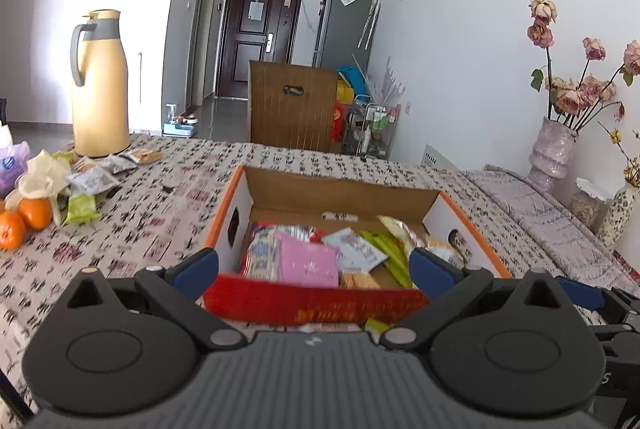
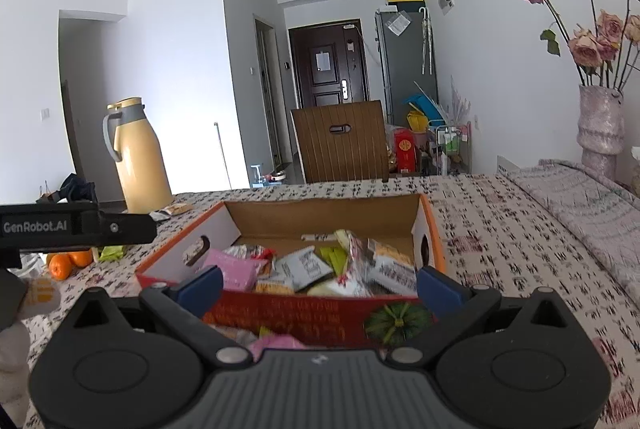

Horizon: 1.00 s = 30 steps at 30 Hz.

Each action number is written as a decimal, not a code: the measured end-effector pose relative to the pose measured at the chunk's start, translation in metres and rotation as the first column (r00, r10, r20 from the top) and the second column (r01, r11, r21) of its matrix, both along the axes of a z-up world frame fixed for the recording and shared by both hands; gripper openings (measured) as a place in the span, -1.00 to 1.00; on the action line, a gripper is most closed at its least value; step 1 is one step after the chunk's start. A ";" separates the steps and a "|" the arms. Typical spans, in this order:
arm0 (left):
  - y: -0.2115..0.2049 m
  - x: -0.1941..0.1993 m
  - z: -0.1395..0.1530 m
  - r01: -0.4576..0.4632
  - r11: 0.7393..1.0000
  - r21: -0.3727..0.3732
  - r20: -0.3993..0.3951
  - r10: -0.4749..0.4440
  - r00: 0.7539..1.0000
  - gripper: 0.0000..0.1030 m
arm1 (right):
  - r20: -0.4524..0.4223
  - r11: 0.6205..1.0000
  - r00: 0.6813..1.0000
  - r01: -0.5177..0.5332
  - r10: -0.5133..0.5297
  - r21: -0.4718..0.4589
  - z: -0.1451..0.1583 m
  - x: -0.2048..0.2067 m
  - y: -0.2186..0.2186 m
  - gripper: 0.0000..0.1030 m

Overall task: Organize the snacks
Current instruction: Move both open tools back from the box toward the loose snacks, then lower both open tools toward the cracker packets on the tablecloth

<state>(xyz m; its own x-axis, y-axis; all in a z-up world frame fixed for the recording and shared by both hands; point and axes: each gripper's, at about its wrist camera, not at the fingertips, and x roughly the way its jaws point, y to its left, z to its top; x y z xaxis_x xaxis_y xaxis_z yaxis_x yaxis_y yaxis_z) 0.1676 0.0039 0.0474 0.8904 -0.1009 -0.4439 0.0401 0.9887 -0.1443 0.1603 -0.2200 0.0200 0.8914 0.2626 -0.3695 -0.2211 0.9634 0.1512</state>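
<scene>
An open cardboard box with orange rims and a red front wall sits on the patterned tablecloth. It holds several snack packets, among them a pink one and green ones. My left gripper hovers open just above the box's near wall, nothing between its blue pads. In the right wrist view the same box lies ahead, and my right gripper is open over its front wall. A pink packet lies on the cloth just before the box. More loose snack packets lie at the far left.
A tan thermos jug stands at the table's far left, with oranges and a purple bag nearby. Vases of dried roses stand at the right. A wooden chair back rises behind the table. The left gripper's body shows at left.
</scene>
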 end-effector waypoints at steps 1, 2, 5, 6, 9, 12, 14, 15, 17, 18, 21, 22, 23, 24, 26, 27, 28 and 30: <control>0.000 -0.004 -0.001 -0.002 1.000 0.001 -0.003 0.002 1.000 1.00 | -0.004 1.000 1.000 0.000 0.000 0.001 -0.001 -0.004 0.000 1.00; 0.001 -0.008 -0.003 -0.003 1.000 0.001 -0.006 0.003 1.000 1.00 | -0.008 1.000 1.000 -0.001 0.001 0.002 -0.002 -0.009 -0.001 1.00; 0.003 -0.021 -0.007 -0.008 1.000 0.002 -0.019 0.008 1.000 1.00 | -0.017 1.000 1.000 -0.001 0.001 0.001 -0.006 -0.022 -0.005 1.00; 0.003 -0.026 -0.008 -0.009 1.000 0.003 -0.023 0.009 1.000 1.00 | -0.019 1.000 1.000 -0.002 0.002 0.000 -0.007 -0.026 -0.006 1.00; 0.003 -0.038 -0.012 -0.018 1.000 0.010 -0.032 0.018 0.999 1.00 | -0.023 1.000 1.000 -0.002 0.002 0.000 -0.010 -0.041 -0.009 1.00; 0.004 -0.051 -0.016 -0.024 1.000 0.019 -0.039 0.024 0.999 1.00 | -0.025 1.000 1.000 -0.001 0.001 0.003 -0.012 -0.055 -0.013 1.00; 0.005 -0.059 -0.019 -0.028 0.999 0.023 -0.044 0.029 0.999 1.00 | -0.027 1.000 1.000 0.000 0.000 0.003 -0.014 -0.064 -0.015 1.00; 0.006 -0.063 -0.021 -0.029 0.999 0.023 -0.048 0.030 0.998 1.00 | -0.029 1.000 1.000 0.000 0.000 0.003 -0.015 -0.068 -0.015 1.00; 0.007 -0.068 -0.024 -0.033 0.999 0.028 -0.056 0.034 0.998 1.00 | -0.033 1.000 0.999 0.002 -0.002 0.003 -0.017 -0.076 -0.018 1.00; 0.007 -0.071 -0.025 -0.035 0.999 0.032 -0.060 0.037 0.998 1.00 | -0.035 1.000 0.999 0.004 -0.004 0.004 -0.018 -0.079 -0.018 1.00; 0.009 -0.079 -0.031 -0.036 0.999 0.040 -0.066 0.039 0.997 1.00 | -0.046 1.000 0.999 0.013 -0.012 0.010 -0.024 -0.087 -0.024 1.00; 0.010 -0.081 -0.033 -0.037 0.998 0.041 -0.069 0.040 0.997 1.00 | -0.051 1.000 0.999 0.016 -0.015 0.010 -0.026 -0.089 -0.025 1.00; 0.012 -0.083 -0.035 -0.035 0.998 0.042 -0.074 0.038 0.997 1.00 | -0.055 1.000 0.998 0.018 -0.017 0.009 -0.027 -0.091 -0.026 1.00; 0.013 -0.085 -0.038 -0.033 0.998 0.046 -0.078 0.037 0.996 1.00 | -0.060 1.000 0.998 0.019 -0.019 0.008 -0.029 -0.093 -0.027 1.00; 0.016 -0.089 -0.043 -0.034 0.998 0.057 -0.084 0.039 0.996 1.00 | -0.066 1.000 0.998 0.022 -0.022 0.008 -0.031 -0.095 -0.029 1.00; 0.018 -0.089 -0.046 -0.033 0.998 0.061 -0.090 0.039 0.995 1.00 | -0.068 1.000 0.997 0.024 -0.023 0.009 -0.033 -0.095 -0.030 1.00; 0.020 -0.089 -0.048 -0.030 0.998 0.063 -0.097 0.036 0.995 1.00 | -0.071 1.000 0.997 0.027 -0.026 0.010 -0.035 -0.095 -0.030 1.00; 0.021 -0.085 -0.054 -0.020 0.997 0.069 -0.119 0.028 0.993 1.00 | -0.080 1.000 0.996 0.030 -0.029 0.010 -0.038 -0.093 -0.031 1.00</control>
<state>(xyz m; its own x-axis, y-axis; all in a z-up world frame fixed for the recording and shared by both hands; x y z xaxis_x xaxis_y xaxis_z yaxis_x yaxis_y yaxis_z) 0.0825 0.0249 -0.0066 0.8323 -0.0462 -0.5524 0.0025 0.9968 -0.0795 0.0674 -0.2508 -0.0178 0.8665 0.2411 -0.4372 -0.1795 0.9676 0.1778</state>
